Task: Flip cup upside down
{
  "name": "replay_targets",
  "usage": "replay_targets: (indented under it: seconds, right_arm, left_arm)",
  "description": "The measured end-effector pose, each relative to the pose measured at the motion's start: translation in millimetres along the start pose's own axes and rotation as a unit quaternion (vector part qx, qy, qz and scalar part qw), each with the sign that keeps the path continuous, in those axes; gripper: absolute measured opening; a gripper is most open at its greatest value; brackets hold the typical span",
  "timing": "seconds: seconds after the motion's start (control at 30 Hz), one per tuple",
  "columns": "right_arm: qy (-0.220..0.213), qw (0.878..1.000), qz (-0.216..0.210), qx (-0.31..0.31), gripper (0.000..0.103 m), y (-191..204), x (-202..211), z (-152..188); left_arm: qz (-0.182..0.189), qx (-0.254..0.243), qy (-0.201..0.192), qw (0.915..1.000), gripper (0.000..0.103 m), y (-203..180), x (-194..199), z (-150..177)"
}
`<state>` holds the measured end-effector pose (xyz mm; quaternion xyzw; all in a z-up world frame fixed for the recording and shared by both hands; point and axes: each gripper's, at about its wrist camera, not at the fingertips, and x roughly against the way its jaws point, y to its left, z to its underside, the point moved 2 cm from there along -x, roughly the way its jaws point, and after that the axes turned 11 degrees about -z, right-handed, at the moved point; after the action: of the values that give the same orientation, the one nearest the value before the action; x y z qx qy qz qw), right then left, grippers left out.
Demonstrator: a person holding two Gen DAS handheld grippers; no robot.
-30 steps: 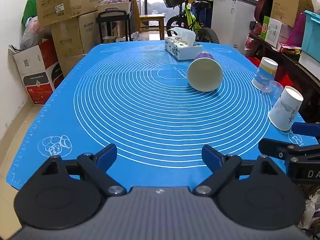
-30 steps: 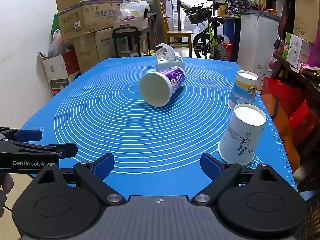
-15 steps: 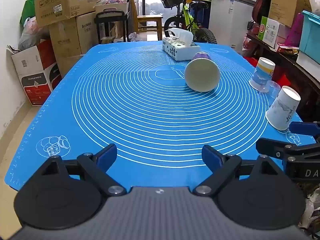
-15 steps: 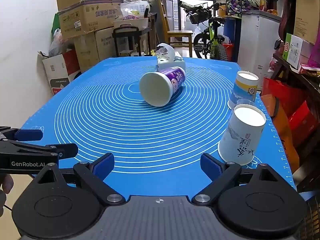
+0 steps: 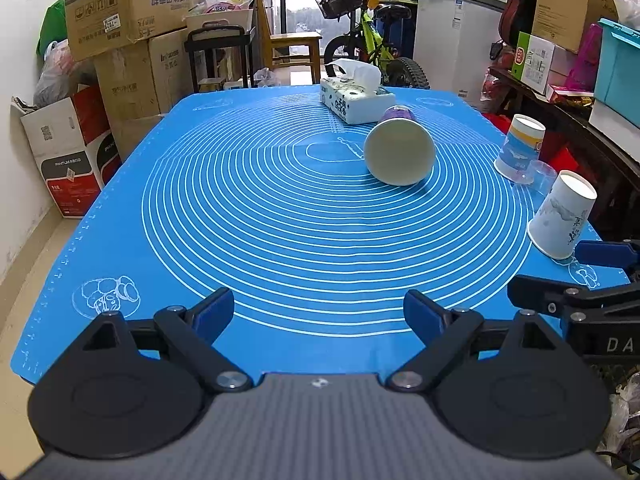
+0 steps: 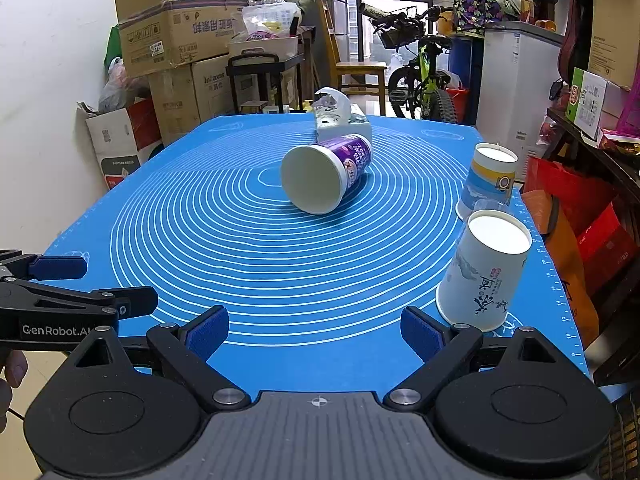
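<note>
A purple-and-white paper cup (image 5: pixel 399 151) lies on its side near the middle of the blue mat (image 5: pixel 280 220), its flat end toward me; it also shows in the right wrist view (image 6: pixel 326 172). My left gripper (image 5: pixel 319 312) is open and empty over the mat's near edge. My right gripper (image 6: pixel 316 334) is open and empty, near the front right. A white cup with ink print (image 6: pixel 484 270) stands upside down just ahead of the right finger. A blue-and-yellow cup (image 6: pixel 486 180) stands upside down behind it.
A tissue box (image 5: pixel 356 98) sits at the far side of the mat, just behind the lying cup. A clear plastic cup (image 5: pixel 536 178) stands between the two upside-down cups. Cardboard boxes, a bicycle and shelves surround the table.
The left wrist view has shifted slightly, so the cups sit a little further left and up. The right view is almost unchanged. Both grippers stay open.
</note>
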<state>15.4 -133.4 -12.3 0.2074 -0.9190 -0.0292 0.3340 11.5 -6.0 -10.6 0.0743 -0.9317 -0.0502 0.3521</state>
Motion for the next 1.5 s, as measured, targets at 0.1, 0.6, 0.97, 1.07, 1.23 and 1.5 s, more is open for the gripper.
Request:
replay_targets:
  seconds: [0.1, 0.6, 0.97, 1.07, 1.23, 1.5]
  right_arm:
    - [-0.001, 1.000, -0.001, 0.000, 0.093, -1.9, 0.1, -0.1]
    - [-0.001, 1.000, -0.001, 0.000, 0.093, -2.2, 1.1, -0.6]
    - [-0.001, 1.000, 0.000, -0.001, 0.093, -2.3, 1.1, -0.6]
    - [0.000, 1.000, -0.001, -0.001, 0.093, -2.2, 0.8, -0.3]
    - [0.000, 1.000, -0.001, -0.001, 0.093, -2.2, 0.9, -0.5]
    - [0.001, 1.000, -0.001, -0.001, 0.093, -2.5, 1.5, 0.4]
  left_arm:
    - [0.000, 0.000, 0.000, 1.0000, 0.091, 0.8, 0.0, 0.1]
    - [0.001, -0.002, -0.001, 1.0000, 0.091, -0.4, 0.8, 1.8]
    - [0.000, -0.003, 0.001, 1.0000, 0.091, -0.1, -0.3, 2.3]
    - [0.000, -0.003, 0.001, 1.0000, 0.091, 0.0, -0.4, 2.5]
    - [0.000, -0.003, 0.001, 1.0000, 0.091, -0.1, -0.4, 2.4]
    - [0.000, -0.004, 0.001, 1.0000, 0.091, 1.3, -1.0, 2.9]
